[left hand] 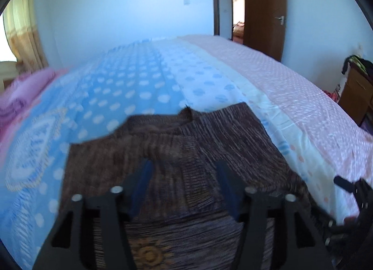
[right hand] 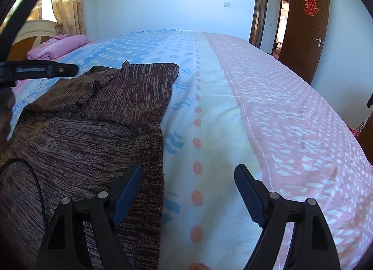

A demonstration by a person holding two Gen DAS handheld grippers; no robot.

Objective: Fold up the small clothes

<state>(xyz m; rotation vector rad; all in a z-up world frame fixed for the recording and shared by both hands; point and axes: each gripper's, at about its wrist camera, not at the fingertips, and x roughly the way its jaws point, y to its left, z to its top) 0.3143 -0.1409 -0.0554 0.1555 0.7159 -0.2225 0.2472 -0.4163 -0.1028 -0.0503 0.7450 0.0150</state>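
I see the brown knitted sweater (right hand: 98, 116) lying partly folded on the bed (right hand: 268, 111), over the blue dotted side of the cover. My left gripper (left hand: 184, 165) hovers over it, fingers apart and gripping nothing. My right gripper (right hand: 187, 172) straddles the sweater's right edge, fingers wide apart and empty.

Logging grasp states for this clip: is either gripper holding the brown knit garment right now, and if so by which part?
Neither. The left gripper stands open above the brown knit garment, and the right gripper is open over its right edge.
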